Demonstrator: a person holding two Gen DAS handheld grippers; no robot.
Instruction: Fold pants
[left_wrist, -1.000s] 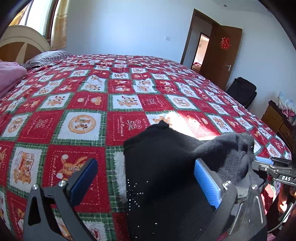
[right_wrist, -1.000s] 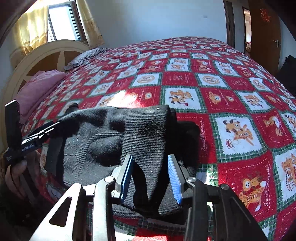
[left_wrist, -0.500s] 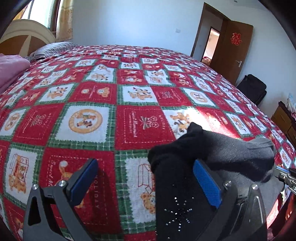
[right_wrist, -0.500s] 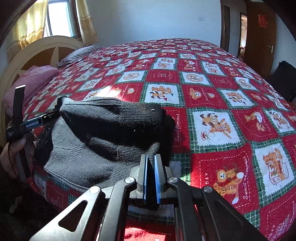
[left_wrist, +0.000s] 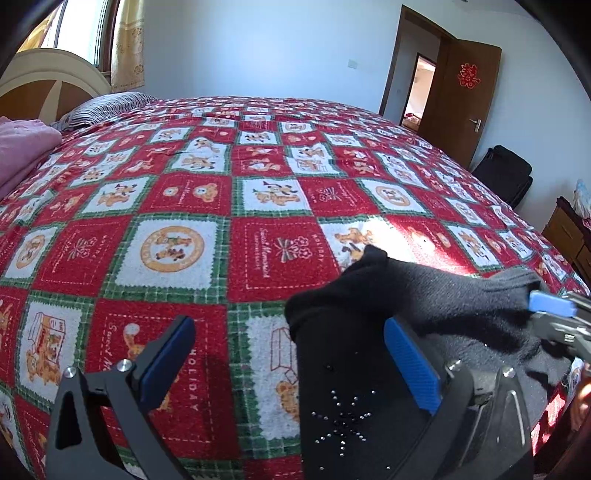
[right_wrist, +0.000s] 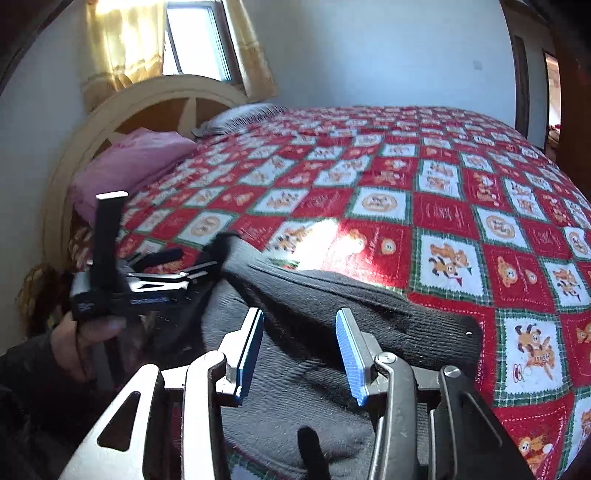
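- The pants (left_wrist: 388, 332) lie bunched at the bed's (left_wrist: 221, 206) near edge.
- Left gripper (left_wrist: 291, 365): fingers wide apart, over the pants' edge.
- Right gripper (right_wrist: 299, 350): fingers apart above the pants.

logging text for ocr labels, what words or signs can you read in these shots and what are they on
"HOLIDAY" – red bedspread square, by the left gripper's fingers.
"HOLIDAY" – red square with a bow; its script lines are too blurred to read.
Red paper character – brown door; strokes too small to read.
White lettering – left gripper body, too blurred.
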